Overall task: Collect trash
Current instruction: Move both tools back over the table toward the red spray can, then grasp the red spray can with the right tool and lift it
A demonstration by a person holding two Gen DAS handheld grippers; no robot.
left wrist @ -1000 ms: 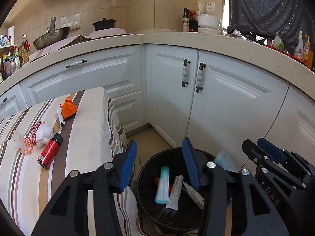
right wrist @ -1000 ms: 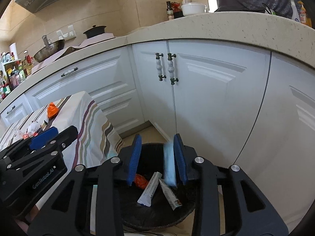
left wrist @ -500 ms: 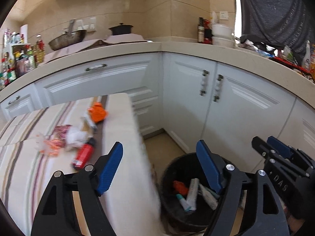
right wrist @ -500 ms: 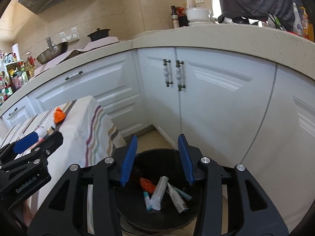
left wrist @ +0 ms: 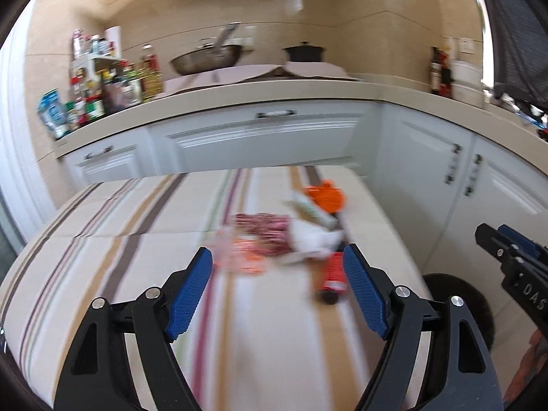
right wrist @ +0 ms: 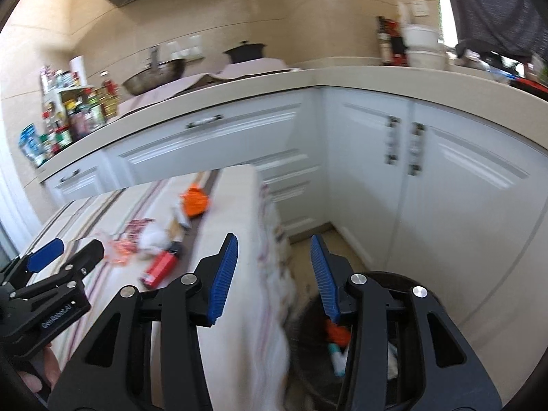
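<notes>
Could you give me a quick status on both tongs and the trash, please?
Left tongs open, empty, facing table litter. Right tongs open, empty, by the bin. Red can nearest. Nothing blocking.

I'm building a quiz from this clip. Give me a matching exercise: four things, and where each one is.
1. red cylindrical can
2. black round trash bin
3. black lidded pot
4. orange crumpled wrapper

a. on the floor by the white cabinets
b. far end of the striped tablecloth
c. on the counter
d. lying on the tablecloth, nearest the left gripper

Pairs: 1-d, 2-a, 3-c, 4-b
</notes>
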